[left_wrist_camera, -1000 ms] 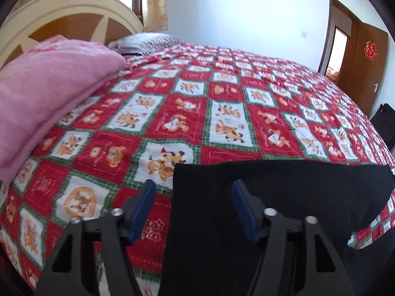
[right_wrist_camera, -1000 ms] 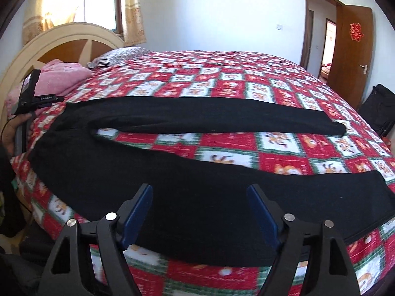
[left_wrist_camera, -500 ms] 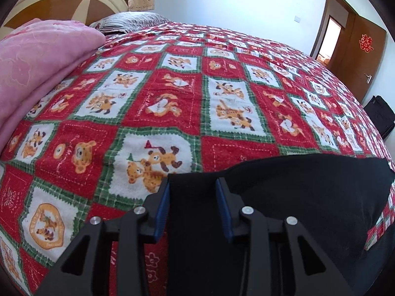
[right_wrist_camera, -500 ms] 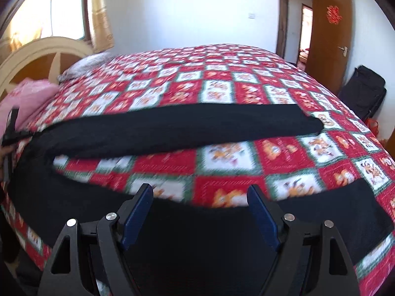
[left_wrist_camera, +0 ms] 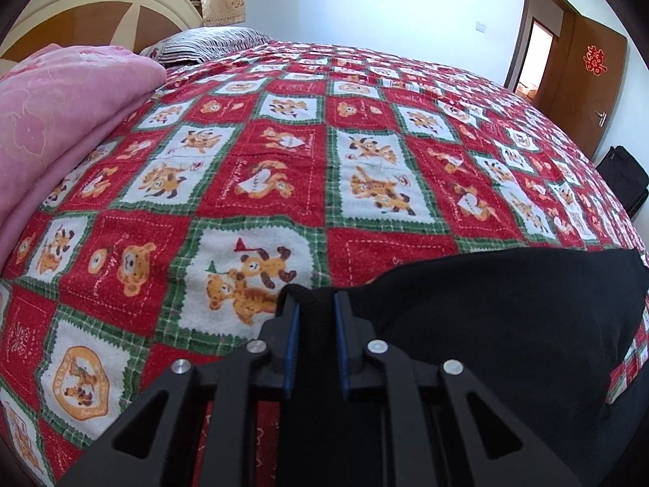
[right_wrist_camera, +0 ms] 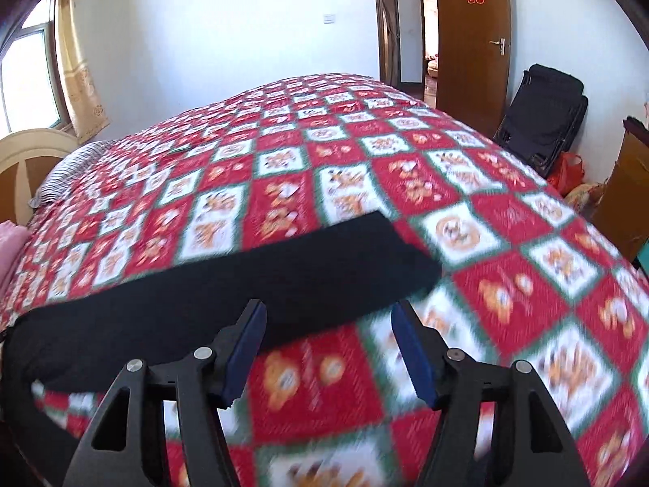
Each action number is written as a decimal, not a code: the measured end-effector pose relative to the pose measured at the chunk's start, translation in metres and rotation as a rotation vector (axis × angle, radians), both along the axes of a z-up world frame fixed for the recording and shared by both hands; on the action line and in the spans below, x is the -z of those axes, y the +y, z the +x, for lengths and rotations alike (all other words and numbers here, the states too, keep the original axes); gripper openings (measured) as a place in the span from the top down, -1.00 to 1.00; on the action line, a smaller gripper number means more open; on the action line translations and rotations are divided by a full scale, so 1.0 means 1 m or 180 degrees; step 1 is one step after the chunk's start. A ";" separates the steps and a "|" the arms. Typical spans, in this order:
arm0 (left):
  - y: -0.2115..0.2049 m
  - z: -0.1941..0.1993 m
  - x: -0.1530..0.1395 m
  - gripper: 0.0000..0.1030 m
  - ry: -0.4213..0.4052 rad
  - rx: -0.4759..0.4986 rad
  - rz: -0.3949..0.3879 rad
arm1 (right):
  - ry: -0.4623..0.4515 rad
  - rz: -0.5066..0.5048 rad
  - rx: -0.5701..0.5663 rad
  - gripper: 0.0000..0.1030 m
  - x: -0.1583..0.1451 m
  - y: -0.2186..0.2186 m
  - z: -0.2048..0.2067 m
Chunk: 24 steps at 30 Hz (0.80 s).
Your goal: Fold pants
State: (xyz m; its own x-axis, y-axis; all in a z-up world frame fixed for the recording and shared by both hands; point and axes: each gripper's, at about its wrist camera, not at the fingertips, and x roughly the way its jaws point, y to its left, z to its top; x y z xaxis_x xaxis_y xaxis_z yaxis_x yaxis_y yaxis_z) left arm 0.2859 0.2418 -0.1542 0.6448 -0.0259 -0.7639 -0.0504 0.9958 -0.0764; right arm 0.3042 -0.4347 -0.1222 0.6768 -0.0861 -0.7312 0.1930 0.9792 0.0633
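Observation:
Black pants (left_wrist_camera: 507, 324) lie spread on a bed with a red, green and white patchwork quilt (left_wrist_camera: 284, 162). My left gripper (left_wrist_camera: 316, 308) is shut on the waistband corner of the pants, with black cloth bunched between its blue pads. In the right wrist view one pant leg (right_wrist_camera: 243, 284) stretches across the quilt (right_wrist_camera: 486, 243) to its cuff end at the right. My right gripper (right_wrist_camera: 328, 324) is open and empty, just above the quilt near that cuff end. The view is motion-blurred.
A folded pink blanket (left_wrist_camera: 61, 121) and a striped pillow (left_wrist_camera: 203, 42) lie by the headboard (left_wrist_camera: 101, 8) at the left. A brown door (right_wrist_camera: 470, 40), a black bag (right_wrist_camera: 543, 117) and a wooden cabinet (right_wrist_camera: 624, 203) stand at the right, beyond the bed.
My left gripper closed from open onto the pants' waistband corner. My right gripper, still open, swung right along the pants and forward to the far leg's cuff end.

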 end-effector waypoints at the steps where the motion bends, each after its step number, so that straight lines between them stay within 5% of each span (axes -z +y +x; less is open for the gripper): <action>1: -0.002 -0.001 -0.001 0.67 -0.0018 -0.0006 0.0033 | 0.0053 -0.0009 -0.0008 -0.28 0.003 -0.004 0.011; 10: -0.003 -0.001 0.000 0.67 -0.0049 -0.0031 0.0090 | 0.0291 -0.0026 0.0073 -0.28 0.029 -0.054 0.092; 24: -0.013 0.003 0.003 0.66 0.0056 0.0104 0.0311 | 0.0640 0.0024 -0.0166 -0.28 0.071 -0.066 0.150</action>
